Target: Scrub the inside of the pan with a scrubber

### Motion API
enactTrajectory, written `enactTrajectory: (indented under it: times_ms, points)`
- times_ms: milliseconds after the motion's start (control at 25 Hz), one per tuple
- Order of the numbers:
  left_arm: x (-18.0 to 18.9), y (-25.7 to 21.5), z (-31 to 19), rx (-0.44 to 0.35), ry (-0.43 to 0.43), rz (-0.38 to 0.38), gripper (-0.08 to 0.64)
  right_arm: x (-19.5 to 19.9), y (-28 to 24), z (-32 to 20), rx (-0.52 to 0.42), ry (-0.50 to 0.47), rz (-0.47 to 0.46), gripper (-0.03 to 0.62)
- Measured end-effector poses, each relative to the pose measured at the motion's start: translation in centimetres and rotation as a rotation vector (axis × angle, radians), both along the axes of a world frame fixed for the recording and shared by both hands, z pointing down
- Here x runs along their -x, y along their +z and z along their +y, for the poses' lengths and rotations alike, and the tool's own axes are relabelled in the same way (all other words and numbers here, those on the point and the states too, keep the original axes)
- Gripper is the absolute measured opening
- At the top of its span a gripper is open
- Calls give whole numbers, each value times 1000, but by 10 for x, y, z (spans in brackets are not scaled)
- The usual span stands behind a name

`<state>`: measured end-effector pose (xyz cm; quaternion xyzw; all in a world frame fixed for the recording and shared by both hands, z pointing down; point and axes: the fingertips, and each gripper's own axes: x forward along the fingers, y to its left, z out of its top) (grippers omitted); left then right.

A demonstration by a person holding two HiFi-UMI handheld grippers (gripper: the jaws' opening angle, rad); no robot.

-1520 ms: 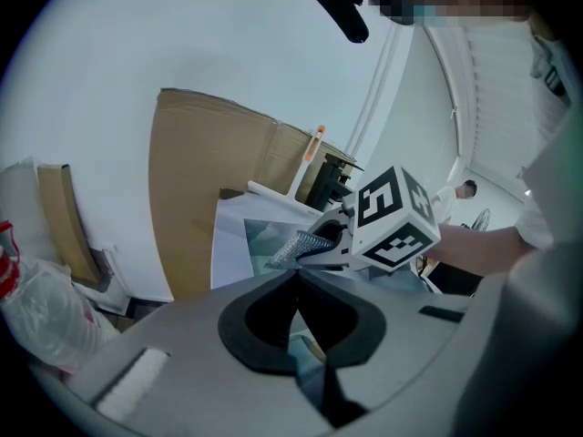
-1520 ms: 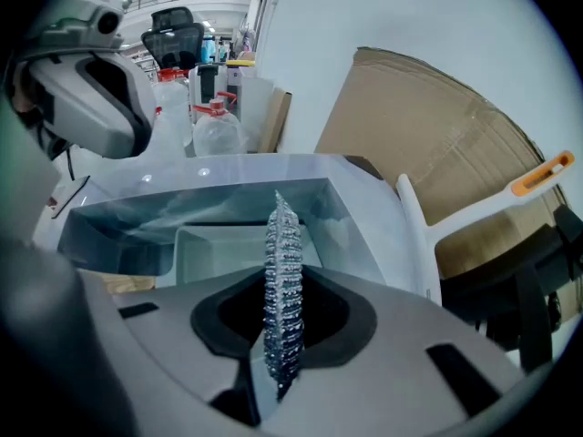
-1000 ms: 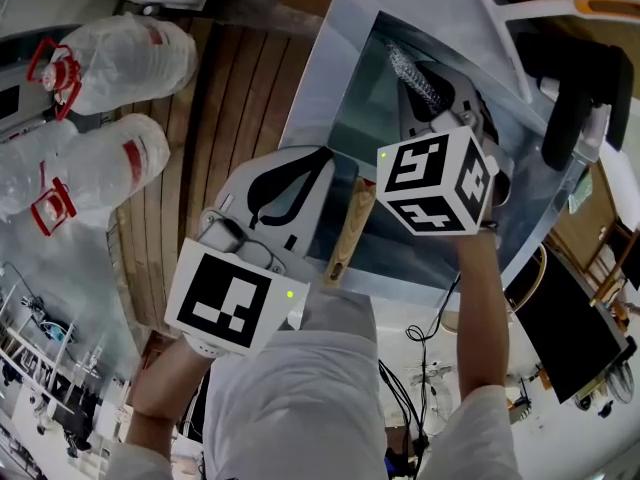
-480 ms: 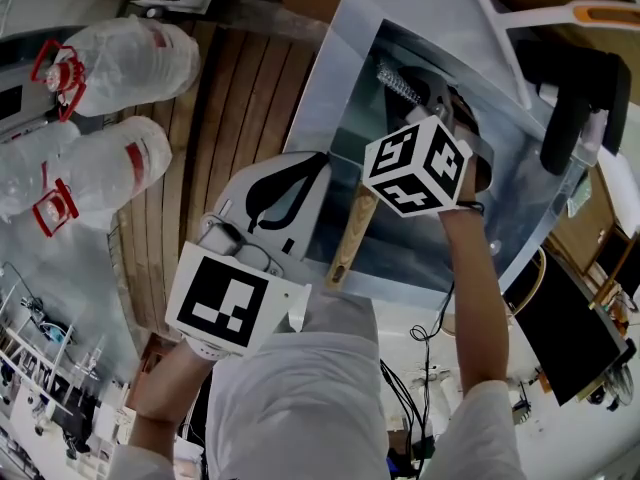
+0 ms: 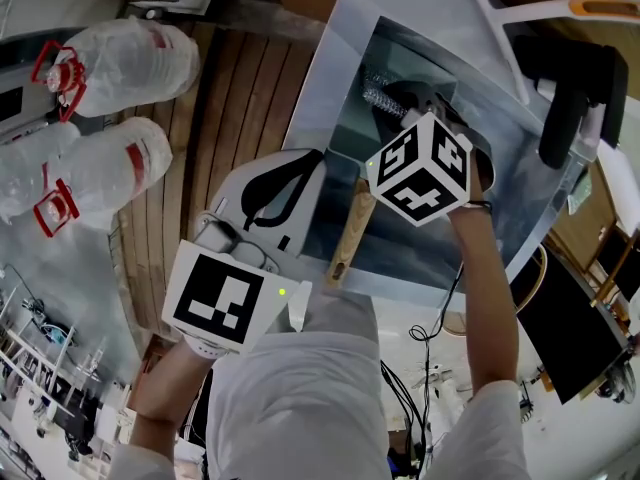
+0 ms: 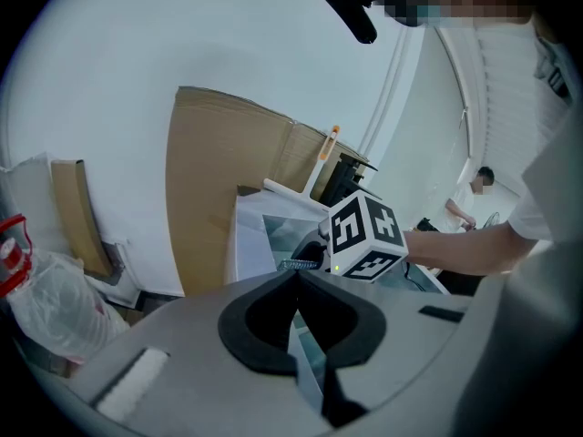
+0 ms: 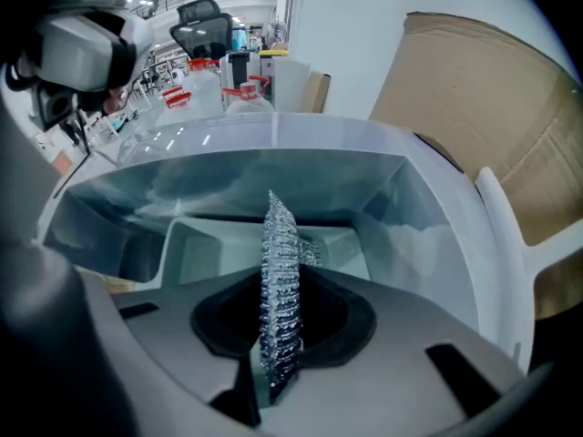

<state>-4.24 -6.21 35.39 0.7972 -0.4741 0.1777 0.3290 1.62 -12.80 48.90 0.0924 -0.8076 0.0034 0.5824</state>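
Nearest us, our left gripper (image 6: 296, 280) rests closed and empty beside the pan (image 5: 349, 233), which lies in the sink (image 5: 340, 38). Beyond, our right gripper (image 7: 281, 335) pinches the steel scrubber (image 7: 279, 244) over the pan. Scrubbing seems to be midway, though we cannot tell how clean the pan is.

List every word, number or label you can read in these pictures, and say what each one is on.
No text can be read in any view.
Marker cube over the sink: black-and-white square code patterns, no letters or numbers.
Second marker cube: a square code pattern only.
Clear bottles: the print on their red label bands is too small and blurred to read.
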Motion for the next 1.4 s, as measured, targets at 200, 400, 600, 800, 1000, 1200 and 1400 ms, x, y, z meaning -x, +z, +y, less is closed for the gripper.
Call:
enactTrajectory:
  times_ms: [200, 400, 600, 800, 1000, 1200, 1400]
  points:
    - [-2, 0, 3, 6, -12, 11, 5, 1, -5, 21, 91, -25, -14, 63]
    - [-3, 1, 6, 11, -11, 16, 5, 4, -14, 40, 178, -36, -30, 63]
    - [-3, 1, 10, 12, -12, 19, 5, 5, -23, 57, 242, -69, -35, 63]
    - [-4, 0, 15, 13, -10, 23, 5, 7, -33, 74, 308, -93, -36, 62]
    - [-3, -2, 20, 11, -8, 22, 5, 7, -41, 86, 385, -78, -64, 61]
    - [-3, -4, 23, 2, -8, 21, 5, 6, -48, 89, 466, -61, -88, 61]
    - [-2, -5, 28, -2, -10, 18, 5, 6, -48, 83, 527, -52, -77, 61]
